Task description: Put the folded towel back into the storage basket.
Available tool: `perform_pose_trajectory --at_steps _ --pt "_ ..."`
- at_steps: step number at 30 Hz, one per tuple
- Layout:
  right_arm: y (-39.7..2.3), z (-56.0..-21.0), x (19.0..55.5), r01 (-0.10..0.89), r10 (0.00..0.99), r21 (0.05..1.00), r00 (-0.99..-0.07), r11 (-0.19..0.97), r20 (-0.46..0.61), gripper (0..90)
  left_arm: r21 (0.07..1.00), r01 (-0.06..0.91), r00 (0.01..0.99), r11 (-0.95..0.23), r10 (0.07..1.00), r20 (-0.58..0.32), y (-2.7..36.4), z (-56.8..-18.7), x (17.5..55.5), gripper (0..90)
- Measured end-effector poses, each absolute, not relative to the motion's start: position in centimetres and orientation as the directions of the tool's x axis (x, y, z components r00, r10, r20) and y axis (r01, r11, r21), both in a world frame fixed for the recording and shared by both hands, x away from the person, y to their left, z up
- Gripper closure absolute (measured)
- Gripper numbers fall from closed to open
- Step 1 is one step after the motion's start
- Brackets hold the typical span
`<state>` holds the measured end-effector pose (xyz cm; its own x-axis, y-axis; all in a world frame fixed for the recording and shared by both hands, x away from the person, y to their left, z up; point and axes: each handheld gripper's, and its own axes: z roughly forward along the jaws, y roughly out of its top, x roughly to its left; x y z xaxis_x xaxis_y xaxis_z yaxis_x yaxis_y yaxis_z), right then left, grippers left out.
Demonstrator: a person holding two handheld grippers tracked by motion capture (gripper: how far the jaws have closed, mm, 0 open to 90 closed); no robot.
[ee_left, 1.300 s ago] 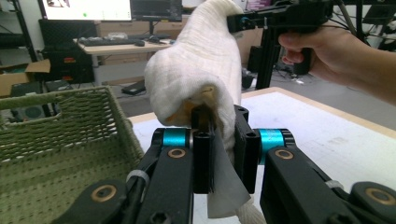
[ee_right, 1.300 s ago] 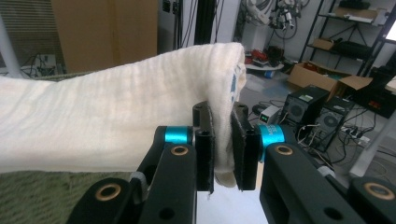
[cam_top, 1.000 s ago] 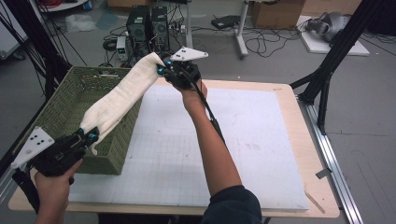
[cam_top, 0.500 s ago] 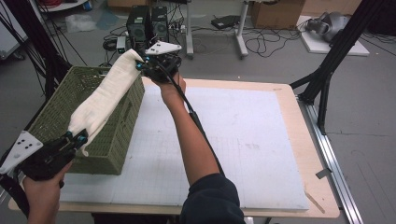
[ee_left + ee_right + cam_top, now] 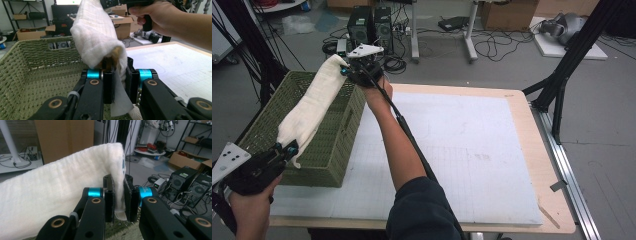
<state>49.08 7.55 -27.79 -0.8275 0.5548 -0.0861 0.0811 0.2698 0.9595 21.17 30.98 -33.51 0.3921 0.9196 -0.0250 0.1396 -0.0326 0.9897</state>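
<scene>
A folded white towel hangs stretched between my two grippers above a green woven basket at the table's left. My left gripper is shut on the towel's near end, low over the basket's near side. At the basket's far corner my right gripper is shut on the towel's far end, held higher. The towel slopes down from the right gripper toward the left one. In the left gripper view the right hand grips its handle beyond the cloth.
The basket sits on a white mat that covers most of the wooden table. Computer towers, cables and boxes lie on the floor beyond the far edge. A black frame leg stands at the table's right.
Both grippers have carried the towel to the left, from over the basket's right wall to above its inside. The right arm has swung left with it.
</scene>
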Motion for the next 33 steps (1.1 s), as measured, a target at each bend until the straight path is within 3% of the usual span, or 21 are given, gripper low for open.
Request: perform_pose_trajectory --at_steps 13,16,18,20,29,33 --pt "12.2 -28.9 50.6 0.099 0.546 0.940 -0.831 0.327 -0.102 81.5 0.984 0.174 0.347 -0.039 0.937 -0.024 31.8 -34.1 21.6 80.3" --pt "14.5 -29.4 50.5 0.099 0.558 0.931 -0.820 0.350 -0.123 78.5 0.977 0.210 0.342 -0.038 0.939 -0.037 31.9 -34.2 21.8 67.9" --pt "15.2 -29.8 50.5 0.127 0.594 0.929 -0.796 0.349 -0.115 55.7 0.970 0.244 0.309 0.015 0.947 -0.092 32.1 -34.0 22.0 50.9" --pt "15.3 -30.0 50.6 0.146 0.617 0.929 -0.781 0.339 -0.102 51.5 0.972 0.235 0.294 0.025 0.951 -0.096 32.1 -33.9 21.8 43.2" --pt "12.3 -29.7 50.0 0.164 0.604 0.940 -0.795 0.299 -0.054 51.6 0.980 0.192 0.284 0.059 0.952 -0.113 32.6 -33.1 21.2 38.4" --pt "9.4 -29.4 49.2 0.159 0.613 0.946 -0.789 0.281 -0.049 47.2 0.977 0.199 0.292 0.072 0.948 -0.130 32.6 -33.1 21.3 34.8"
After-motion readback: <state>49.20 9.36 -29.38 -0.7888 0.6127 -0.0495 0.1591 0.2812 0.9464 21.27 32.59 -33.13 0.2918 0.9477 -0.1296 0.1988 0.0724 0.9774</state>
